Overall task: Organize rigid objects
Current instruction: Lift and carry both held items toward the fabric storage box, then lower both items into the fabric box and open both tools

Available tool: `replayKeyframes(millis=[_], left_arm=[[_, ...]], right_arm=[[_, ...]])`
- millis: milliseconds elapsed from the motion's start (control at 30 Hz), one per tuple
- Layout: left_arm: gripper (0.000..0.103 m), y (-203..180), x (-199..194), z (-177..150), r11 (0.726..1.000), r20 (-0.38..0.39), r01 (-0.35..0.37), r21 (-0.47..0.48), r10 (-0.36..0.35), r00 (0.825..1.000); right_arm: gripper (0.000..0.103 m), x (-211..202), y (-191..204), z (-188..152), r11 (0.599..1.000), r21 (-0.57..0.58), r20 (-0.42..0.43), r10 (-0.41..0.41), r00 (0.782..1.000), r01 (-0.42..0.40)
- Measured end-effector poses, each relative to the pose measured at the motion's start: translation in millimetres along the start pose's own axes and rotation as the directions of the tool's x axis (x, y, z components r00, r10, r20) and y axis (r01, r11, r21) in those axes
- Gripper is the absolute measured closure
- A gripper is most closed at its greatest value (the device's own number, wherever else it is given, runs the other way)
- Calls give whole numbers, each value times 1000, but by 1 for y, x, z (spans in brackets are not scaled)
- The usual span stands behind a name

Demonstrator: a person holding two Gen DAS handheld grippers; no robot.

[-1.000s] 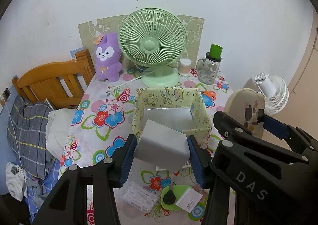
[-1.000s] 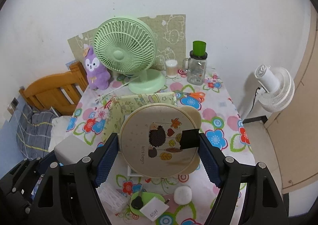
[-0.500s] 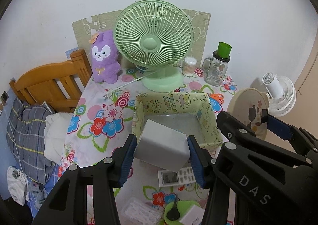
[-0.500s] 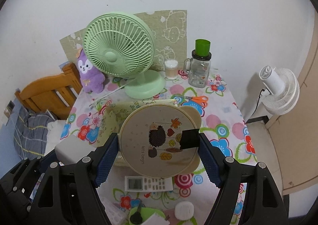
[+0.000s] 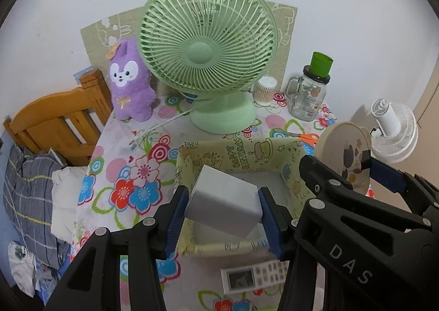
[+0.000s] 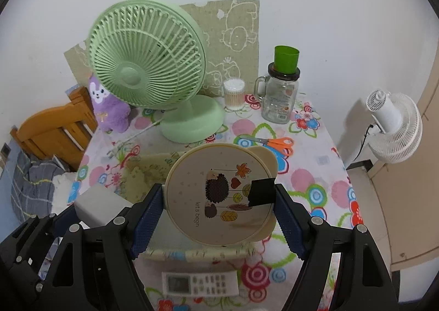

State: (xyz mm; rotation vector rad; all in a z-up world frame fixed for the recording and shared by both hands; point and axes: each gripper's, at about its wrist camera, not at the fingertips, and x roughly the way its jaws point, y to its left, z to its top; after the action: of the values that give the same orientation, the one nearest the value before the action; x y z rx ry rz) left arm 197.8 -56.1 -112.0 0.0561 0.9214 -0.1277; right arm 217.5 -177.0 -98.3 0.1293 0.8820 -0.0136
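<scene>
My left gripper (image 5: 222, 210) is shut on a white box (image 5: 219, 193), held tilted just above the open yellow fabric bin (image 5: 241, 149). The bin's inside looks bare where it shows. To the right, my right gripper (image 6: 218, 197) is shut on a round cream case (image 6: 208, 187) with a hedgehog picture and a black tab. It hangs over the bin's (image 6: 142, 171) right part. The case (image 5: 343, 143) shows in the left wrist view at the right. The box (image 6: 96, 204) shows in the right wrist view at the lower left.
A green desk fan (image 5: 205, 55), purple plush (image 5: 129, 83), cotton-swab tub (image 5: 264, 90) and glass jar with a green cup (image 5: 307, 97) stand behind the bin. Orange scissors (image 6: 271, 142) lie to its right, a white remote (image 6: 200, 282) in front. A wooden chair (image 5: 55, 118) is left, a white floor fan (image 6: 389, 127) right.
Both grippers have moved forward and down toward the bin with their loads. The bin and fan look larger, and the small things at the table's front have slid out of view.
</scene>
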Motion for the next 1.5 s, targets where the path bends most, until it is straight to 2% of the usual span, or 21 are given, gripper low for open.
replayKeyframes(millis=[433, 600, 800, 900, 1000, 1133, 1233, 1300, 1367, 1500], left_arm=[[50, 5, 60, 6, 999, -77, -6, -46, 2, 997], [50, 6, 72, 0, 998, -109, -33, -49, 27, 994], [49, 0, 86, -8, 996, -139, -90, -5, 89, 986], [49, 5, 95, -12, 996, -172, -85, -30, 78, 982], [49, 9, 97, -15, 993, -172, -76, -91, 59, 983], [48, 7, 99, -14, 992, -165, -86, -95, 70, 984], [40, 6, 100, -14, 993, -167, -72, -92, 56, 984], [35, 5, 100, -14, 995, -167, -56, -84, 41, 985], [28, 4, 98, -13, 996, -160, -40, -81, 27, 987], [21, 1, 90, -12, 997, -138, -33, -67, 24, 990]], right_arm=[[23, 64, -3, 5, 1000, 6, -27, 6, 1000, -5], [23, 79, 2, 3, 1000, -11, -42, 17, 999, -17], [23, 100, 7, -4, 999, -29, -81, 33, 996, -35], [23, 109, 8, -5, 999, -31, -91, 27, 996, -30], [23, 111, 12, -5, 999, -40, -71, 28, 997, -31], [23, 114, 10, -2, 999, -23, -49, 32, 998, -34], [21, 115, 10, -1, 999, -15, -46, 48, 998, -49], [12, 114, 9, -1, 997, -4, -42, 71, 997, -71], [8, 114, 9, 0, 995, 5, -49, 102, 994, -102], [6, 109, 8, -1, 993, 21, -60, 121, 991, -120]])
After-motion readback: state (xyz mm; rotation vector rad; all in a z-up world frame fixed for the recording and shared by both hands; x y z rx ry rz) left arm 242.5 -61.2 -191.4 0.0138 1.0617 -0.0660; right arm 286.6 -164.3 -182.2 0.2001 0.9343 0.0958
